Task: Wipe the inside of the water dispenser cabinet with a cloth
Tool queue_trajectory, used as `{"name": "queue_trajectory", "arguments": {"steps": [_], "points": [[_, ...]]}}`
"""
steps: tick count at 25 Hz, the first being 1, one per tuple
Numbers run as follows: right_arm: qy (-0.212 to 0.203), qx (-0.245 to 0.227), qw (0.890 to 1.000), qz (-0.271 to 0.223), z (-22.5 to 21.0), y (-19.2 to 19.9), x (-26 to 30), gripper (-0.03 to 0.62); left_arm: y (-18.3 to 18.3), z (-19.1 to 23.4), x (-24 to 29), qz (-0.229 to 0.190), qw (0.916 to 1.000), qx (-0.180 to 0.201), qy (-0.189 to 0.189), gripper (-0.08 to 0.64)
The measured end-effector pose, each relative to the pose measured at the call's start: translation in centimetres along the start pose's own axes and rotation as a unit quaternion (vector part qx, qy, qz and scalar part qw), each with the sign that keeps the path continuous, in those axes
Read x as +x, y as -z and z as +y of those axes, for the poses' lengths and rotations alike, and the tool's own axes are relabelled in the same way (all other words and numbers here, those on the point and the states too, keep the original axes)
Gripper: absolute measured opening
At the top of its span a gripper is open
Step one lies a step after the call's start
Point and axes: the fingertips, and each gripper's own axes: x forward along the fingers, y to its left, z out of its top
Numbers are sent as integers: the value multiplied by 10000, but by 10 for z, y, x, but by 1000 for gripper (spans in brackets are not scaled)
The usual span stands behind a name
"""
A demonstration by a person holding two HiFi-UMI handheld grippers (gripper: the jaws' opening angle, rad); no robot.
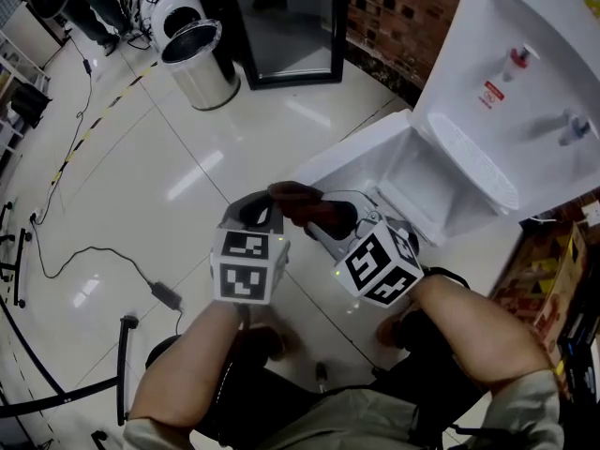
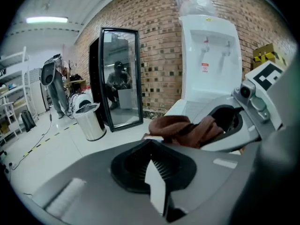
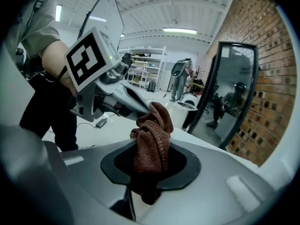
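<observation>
The brown cloth [image 3: 152,144] is clamped in the right gripper [image 3: 151,165], the left gripper [image 2: 154,161] is fully closed just beside it, and both are held short of the open water dispenser cabinet [image 1: 411,174], so wiping is judged not yet begun.

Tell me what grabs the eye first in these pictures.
A brown cloth hangs bunched in the jaws of the right gripper, low in front of the person. Behind it, on the right, stands the white water dispenser with its cabinet door open towards the floor. The left gripper is shut, its tips right beside the cloth.
</observation>
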Motion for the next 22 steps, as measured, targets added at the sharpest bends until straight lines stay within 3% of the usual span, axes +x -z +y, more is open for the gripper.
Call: {"name": "queue_trajectory", "arguments": {"steps": [3,10,22], "points": [[-165,24,9998,141,6,2,18,118,-4,4,1,-38,10000,-18,-55,1],[-106,394,9988,266,-8,8,32,118,-8,6,10,36,10000,10,-14,0],[96,380,9978,542,-21,25,38,119,-5,1,21,192,9997,156,11,0]]}}
